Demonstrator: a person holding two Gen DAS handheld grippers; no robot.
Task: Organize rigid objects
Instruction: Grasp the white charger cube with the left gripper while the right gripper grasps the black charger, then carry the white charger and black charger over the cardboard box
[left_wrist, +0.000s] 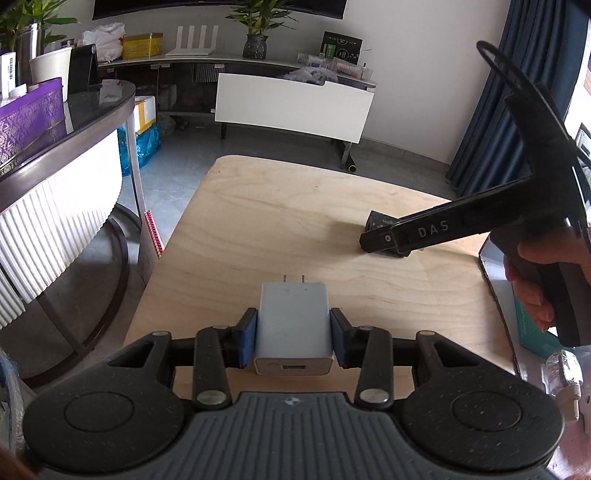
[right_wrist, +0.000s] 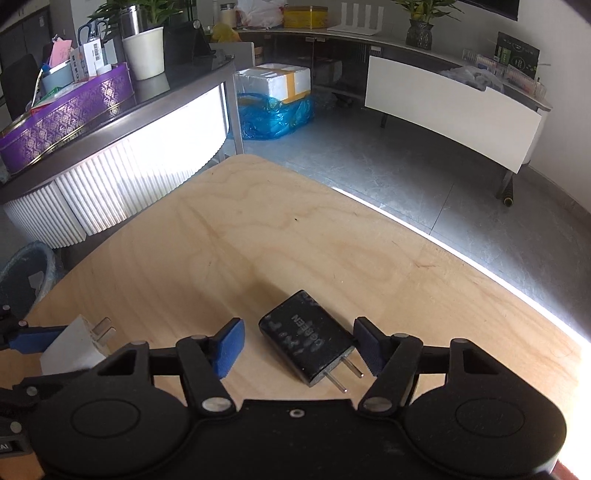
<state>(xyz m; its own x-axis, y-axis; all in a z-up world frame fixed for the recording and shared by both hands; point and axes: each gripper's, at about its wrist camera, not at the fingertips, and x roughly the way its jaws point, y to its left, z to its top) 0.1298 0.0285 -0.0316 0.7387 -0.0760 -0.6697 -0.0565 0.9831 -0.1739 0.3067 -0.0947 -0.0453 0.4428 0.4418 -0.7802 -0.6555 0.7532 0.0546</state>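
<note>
My left gripper is shut on a white USB wall charger, prongs pointing away, held just above the wooden table. The charger also shows at the lower left of the right wrist view. A black wall charger lies flat on the table between the blue pads of my right gripper, prongs toward the camera. The right jaws stand open around it, with a gap on the left side. In the left wrist view the right gripper hangs over the black charger at the right.
An open box with a teal packet and a clear bottle sits at the table's right edge. A dark curved counter with a purple box stands to the left. A bin stands on the floor beside the table.
</note>
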